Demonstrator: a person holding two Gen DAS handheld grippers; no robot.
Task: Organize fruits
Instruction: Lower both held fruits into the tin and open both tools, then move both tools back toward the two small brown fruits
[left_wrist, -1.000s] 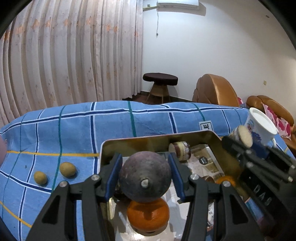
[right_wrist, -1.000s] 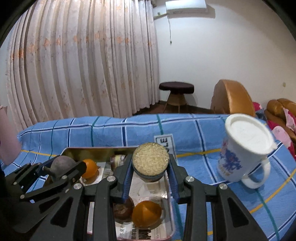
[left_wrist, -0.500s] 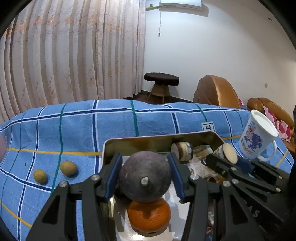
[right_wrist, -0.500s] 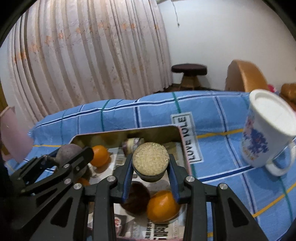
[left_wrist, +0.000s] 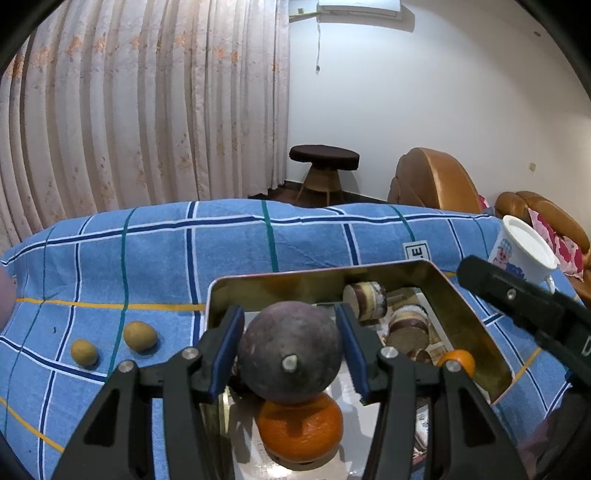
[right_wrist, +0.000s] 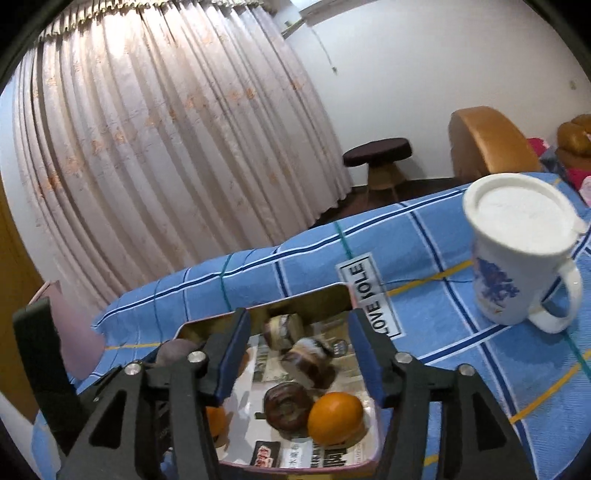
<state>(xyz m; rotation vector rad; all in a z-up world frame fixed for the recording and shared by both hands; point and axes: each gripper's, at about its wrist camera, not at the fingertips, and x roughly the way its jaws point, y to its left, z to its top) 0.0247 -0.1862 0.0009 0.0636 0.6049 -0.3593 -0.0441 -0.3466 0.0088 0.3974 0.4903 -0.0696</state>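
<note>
- Our left gripper (left_wrist: 288, 314) hangs over the near end of the tin (left_wrist: 465, 325). Its jaws are opening, yet the blue pads lie against the sides of the purple fruit (left_wrist: 288, 354) between them.
- The purple fruit sits on top of an orange (left_wrist: 299, 428), which lies on the printed paper lining the near end of the tin.
- Our right gripper (right_wrist: 298, 332) is over the tin's near right part. Its jaws are opening and stand apart with nothing between the pads.
- Inside the tin, below the right jaws, we see a second orange (right_wrist: 334, 422) touching a dark ring-shaped piece (right_wrist: 288, 404).
- Deeper in the tin lie two brown round pieces with pale ends (right_wrist: 306, 356). The right wrist view blurs them, so we cannot tell what they are.
- Left of the tin, well apart from it, two small yellow-brown fruits (left_wrist: 140, 335) rest near each other on the blue checked cloth (left_wrist: 221, 251).
- Just beside the tin's far right corner, a white label (right_wrist: 369, 299) is sewn to the cloth.
- Right of the tin, a white mug (right_wrist: 517, 258) with a blue print stands upright, with its handle turned away from the tin.
- Beyond the tin and the cloth's far edge we see a dark stool (left_wrist: 324, 158), a tan armchair (left_wrist: 432, 181) and a long pale curtain (left_wrist: 129, 110).
</note>
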